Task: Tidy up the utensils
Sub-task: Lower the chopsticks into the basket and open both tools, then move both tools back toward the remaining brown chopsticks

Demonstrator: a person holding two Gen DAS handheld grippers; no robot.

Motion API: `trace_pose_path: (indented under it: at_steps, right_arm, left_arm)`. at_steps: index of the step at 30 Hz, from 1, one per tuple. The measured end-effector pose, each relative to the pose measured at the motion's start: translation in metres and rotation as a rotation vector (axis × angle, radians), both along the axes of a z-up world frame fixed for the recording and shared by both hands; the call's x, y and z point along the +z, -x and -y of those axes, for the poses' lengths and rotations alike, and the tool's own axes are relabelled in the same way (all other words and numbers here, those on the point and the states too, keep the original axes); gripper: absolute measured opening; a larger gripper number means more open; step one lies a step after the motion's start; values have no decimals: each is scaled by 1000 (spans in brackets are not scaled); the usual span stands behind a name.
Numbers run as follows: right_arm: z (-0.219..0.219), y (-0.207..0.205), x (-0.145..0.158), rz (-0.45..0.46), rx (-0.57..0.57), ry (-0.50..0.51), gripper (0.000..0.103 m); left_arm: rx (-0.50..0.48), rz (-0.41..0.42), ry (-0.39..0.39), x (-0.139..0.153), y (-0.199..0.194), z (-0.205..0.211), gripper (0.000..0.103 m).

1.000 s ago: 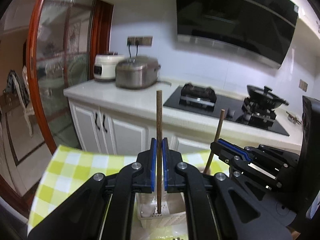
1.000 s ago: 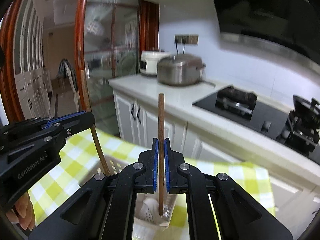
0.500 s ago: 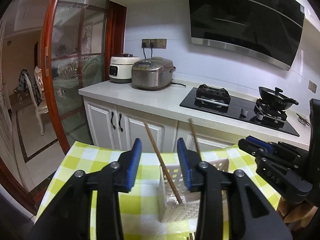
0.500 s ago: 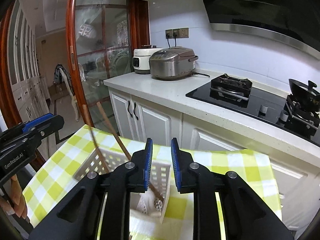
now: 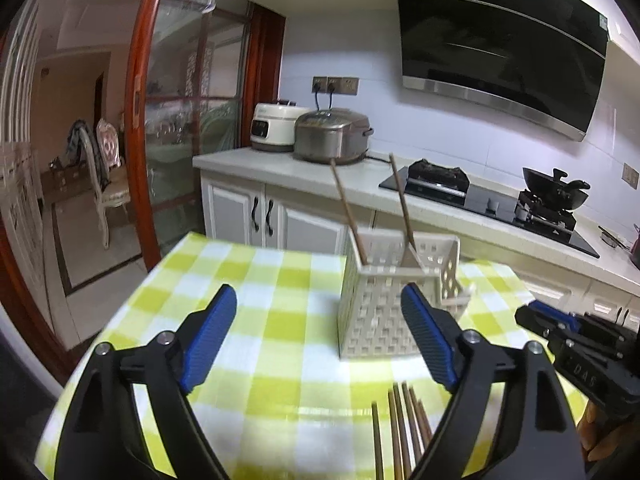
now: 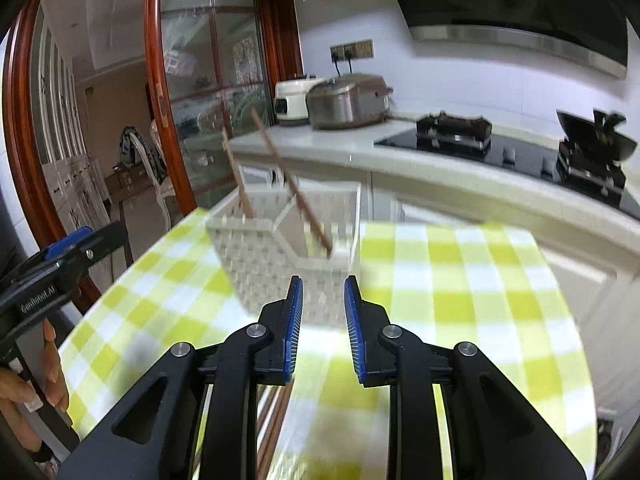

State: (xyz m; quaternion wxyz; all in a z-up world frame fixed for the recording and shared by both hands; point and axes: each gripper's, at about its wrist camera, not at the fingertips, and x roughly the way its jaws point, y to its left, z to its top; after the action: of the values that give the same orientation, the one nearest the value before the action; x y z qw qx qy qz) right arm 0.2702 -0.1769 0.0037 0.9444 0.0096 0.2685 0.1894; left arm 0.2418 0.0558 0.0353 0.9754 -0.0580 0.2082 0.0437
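Both grippers were clamped on a chopstick over the basket a second ago; now the two chopsticks are leaning inside it, apart from each other, tops tilted toward the counter. The left gripper is opening wide with nothing between its jaws, and the right gripper is opening more narrowly, also empty, both drawing back and down over the checked cloth. That likely means one pair is stowed, and the bundle of chopsticks lying on the cloth just under the grippers is probably waiting to be picked next.
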Motion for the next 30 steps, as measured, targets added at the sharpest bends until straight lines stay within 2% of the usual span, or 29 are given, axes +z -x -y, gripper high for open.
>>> trace_pose_path:
  at_steps: [2,4,7,10,16,20,26,30]
  right_arm:
    - [1,9,-13,-29,1,-2,23]
    - [1,16,-28,-64,4,-3,29]
    - [1,24,-48,-104,6,-1,36]
    - [-2,29,-66,-141,11,13,36]
    - [-14,29,-95,-207,34,47,36]
    - [-22,28,-104,-235,41,61,34]
    - [-33,24,-109,-267,43,91,22]
    - [-39,24,-111,-279,41,104,21]
  left_arm:
    - [8,-11,-1,-11,12,2,93]
    - [10,-24,-10,-20,21,5,97]
    - [-5,-58,-26,-36,30,10,98]
    - [-3,-93,-54,-54,35,14,98]
    - [0,-155,-58,-82,32,12,98]
    - [2,-169,-60,-91,32,8,98]
    - [10,-156,-62,-90,34,3,98]
    - [15,-154,-51,-89,35,-2,98]
